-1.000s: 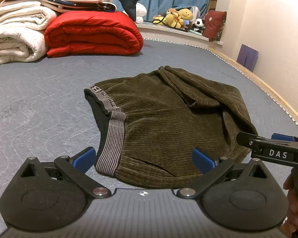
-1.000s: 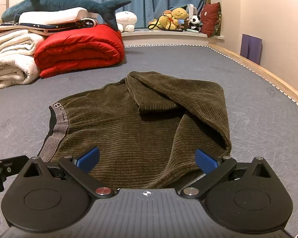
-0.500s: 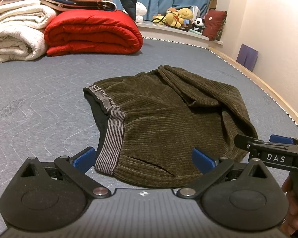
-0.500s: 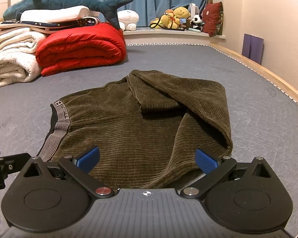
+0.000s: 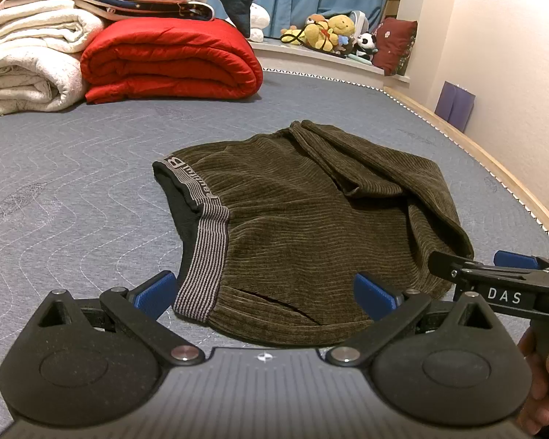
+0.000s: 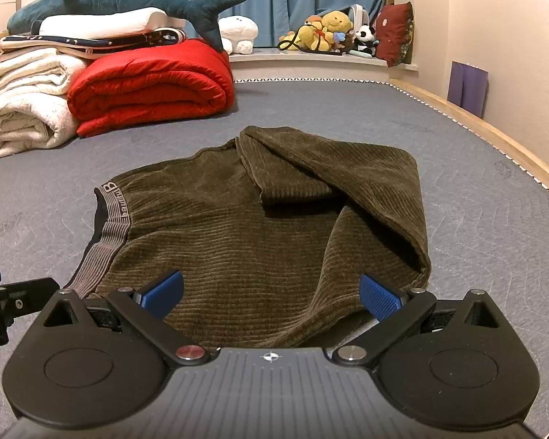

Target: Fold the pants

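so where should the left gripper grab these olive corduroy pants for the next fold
Probably the near end of the grey striped waistband of the olive corduroy pants, approached low from the front. That edge lies flat, nearest the open left gripper, and is a firm, doubled band.

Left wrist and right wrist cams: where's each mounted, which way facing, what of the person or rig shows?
Left wrist: on the left gripper, low over the mattress, facing the pants' waistband end; own open fingers, right gripper and hand at right edge.
Right wrist: on the right gripper, facing the pants' folded-leg side; own open fingers, left gripper at left edge.
Shared: pants, red quilt, shark plush, curtains.
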The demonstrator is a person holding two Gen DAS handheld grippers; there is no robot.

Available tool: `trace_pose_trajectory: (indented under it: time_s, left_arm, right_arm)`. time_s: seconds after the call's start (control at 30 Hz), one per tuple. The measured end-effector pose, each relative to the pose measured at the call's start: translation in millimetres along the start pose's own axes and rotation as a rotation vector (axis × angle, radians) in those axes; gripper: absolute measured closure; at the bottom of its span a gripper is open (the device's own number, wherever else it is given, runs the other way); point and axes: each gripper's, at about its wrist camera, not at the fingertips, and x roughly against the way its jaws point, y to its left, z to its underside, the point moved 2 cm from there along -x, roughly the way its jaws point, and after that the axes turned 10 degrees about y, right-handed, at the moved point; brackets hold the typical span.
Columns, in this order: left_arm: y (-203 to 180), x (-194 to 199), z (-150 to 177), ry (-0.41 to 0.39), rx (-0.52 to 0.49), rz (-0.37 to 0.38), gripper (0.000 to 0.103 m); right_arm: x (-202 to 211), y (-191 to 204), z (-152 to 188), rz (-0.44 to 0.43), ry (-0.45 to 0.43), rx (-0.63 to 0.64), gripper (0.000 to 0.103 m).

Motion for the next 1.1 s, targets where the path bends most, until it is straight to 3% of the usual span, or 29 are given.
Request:
trace_pose_trajectory:
  time_s: [0.67, 0.83, 0.97, 1.0, 1.1]
  left_arm:
    - [-2, 2, 1, -0.004, -0.001, 0.011, 0.000]
    - [-4, 17, -5, -0.071, -0.032, 0.035, 0.000]
    - [9, 17, -29, -0.015, -0.041, 0.057, 0.001]
    - [16, 14, -38, 0.006, -0.034, 0.068, 0.005]
    - [47, -2, -68, 0.044, 0.021, 0.149, 0.034]
  right_arm:
    - [0, 0, 1, 0.001, 0.000, 0.000, 0.003]
    - [-3, -5, -1, -0.002, 0.009, -0.041, 0.019]
    - [-9, -14, -1, -0.016, 0.037, -0.095, 0.040]
    - [-11, -17, -1, -0.021, 0.046, -0.113, 0.044]
    - [-19, -23, 1, -0.038, 0.089, -0.165, 0.045]
